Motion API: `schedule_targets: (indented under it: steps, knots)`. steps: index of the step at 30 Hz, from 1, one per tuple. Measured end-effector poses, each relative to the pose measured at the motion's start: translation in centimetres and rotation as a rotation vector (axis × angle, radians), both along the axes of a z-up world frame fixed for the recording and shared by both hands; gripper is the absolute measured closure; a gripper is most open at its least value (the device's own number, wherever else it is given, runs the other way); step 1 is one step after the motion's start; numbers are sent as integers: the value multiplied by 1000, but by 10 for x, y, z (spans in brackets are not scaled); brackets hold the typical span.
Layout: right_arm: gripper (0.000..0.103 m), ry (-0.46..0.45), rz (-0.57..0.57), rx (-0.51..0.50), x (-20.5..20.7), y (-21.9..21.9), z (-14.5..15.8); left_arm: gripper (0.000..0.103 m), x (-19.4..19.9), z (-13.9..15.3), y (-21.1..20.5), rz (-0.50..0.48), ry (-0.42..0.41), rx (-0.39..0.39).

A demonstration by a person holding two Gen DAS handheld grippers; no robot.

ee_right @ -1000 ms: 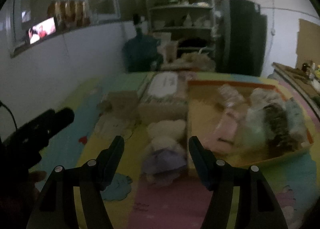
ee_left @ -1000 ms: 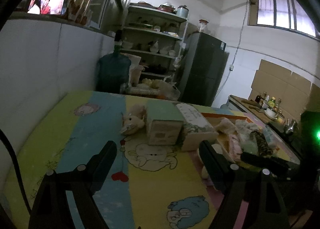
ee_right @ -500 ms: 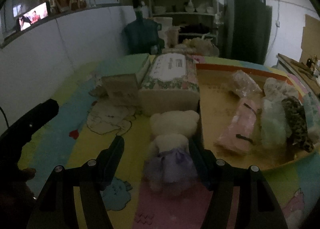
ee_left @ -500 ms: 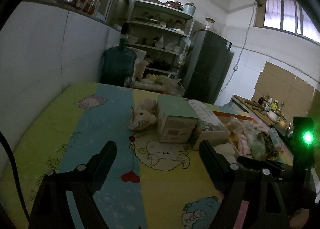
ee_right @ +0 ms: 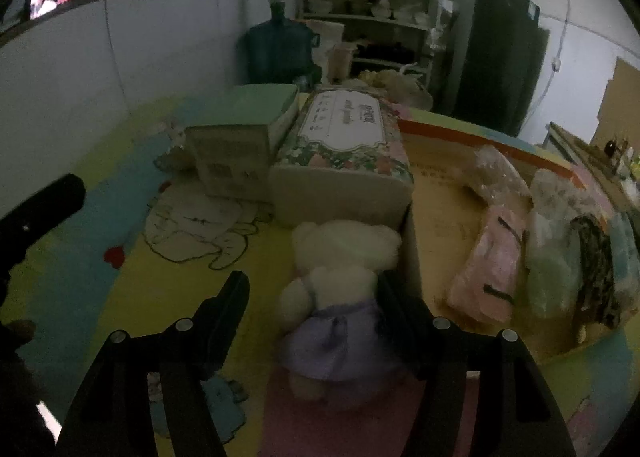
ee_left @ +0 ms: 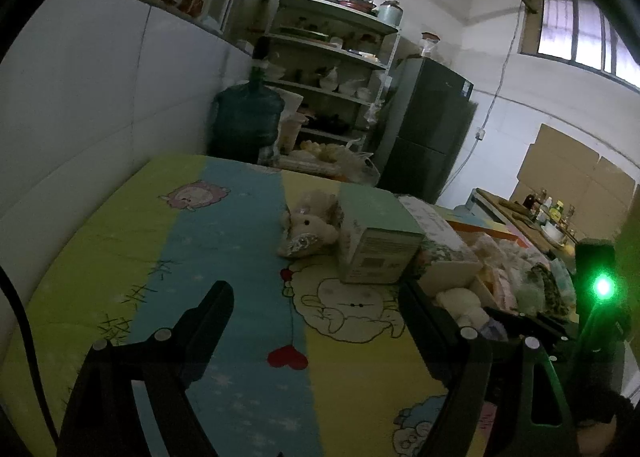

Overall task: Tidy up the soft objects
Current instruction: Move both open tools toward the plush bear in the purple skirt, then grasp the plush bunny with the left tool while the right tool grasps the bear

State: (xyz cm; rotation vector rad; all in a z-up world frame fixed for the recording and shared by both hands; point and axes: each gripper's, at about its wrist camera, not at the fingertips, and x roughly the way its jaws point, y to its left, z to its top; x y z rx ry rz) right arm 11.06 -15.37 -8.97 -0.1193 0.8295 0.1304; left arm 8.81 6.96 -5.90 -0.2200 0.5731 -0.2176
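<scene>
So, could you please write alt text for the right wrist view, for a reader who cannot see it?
The right hand-held gripper is closing around a white teddy bear in a purple dress lying on a cartoon mat, its pads not yet pressing. Behind stand a floral tissue box and a green box; a tray of soft items lies right.

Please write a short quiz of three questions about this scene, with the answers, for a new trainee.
1. True or false: the right gripper is clamped shut on the floral box.
2. What lies between the right gripper's fingers?
A. the cream teddy bear in a purple dress
B. a glass bottle
C. a spoon
3. Name the box directly beside the floral box.

Key:
1. False; its jaws are closing around the bear.
2. A
3. The green box.
</scene>
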Motion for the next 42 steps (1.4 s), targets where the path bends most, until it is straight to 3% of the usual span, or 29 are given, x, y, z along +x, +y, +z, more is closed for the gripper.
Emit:
schedule_targets:
  steps: [3, 7, 12, 15, 24, 29, 34, 37, 39, 42]
  knots:
    - [51, -17, -10, -68, 5, 2, -4, 19, 3, -2, 0, -8, 8, 1]
    - [56, -23, -9, -82, 7, 2, -6, 19, 14, -1, 0, -41, 19, 32]
    - [59, -20, 20, 73, 0, -12, 2, 19, 46, 8, 6, -83, 27, 100]
    - [59, -36, 32, 85, -4, -11, 8, 19, 72, 12, 9, -89, 30, 133]
    - [58, -46, 38, 124, -10, -18, 13, 19, 142, -12, 2, -137, 167, 96]
    - [58, -44, 36, 133, -8, -20, 12, 19, 160, -26, 4, -149, 238, 28]
    - [58, -37, 39, 143, -7, -20, 11, 19, 164, -40, -2, -160, 283, 41]
    - [58, -33, 37, 147, -5, -20, 10, 34, 164, -41, -2, -175, 278, 21]
    - [58, -32, 36, 150, -5, -20, 10, 55, 162, -40, -1, -184, 274, 1]
    - [58, -31, 35, 151, -5, -20, 9, 60, 158, -39, -2, -182, 264, 9]
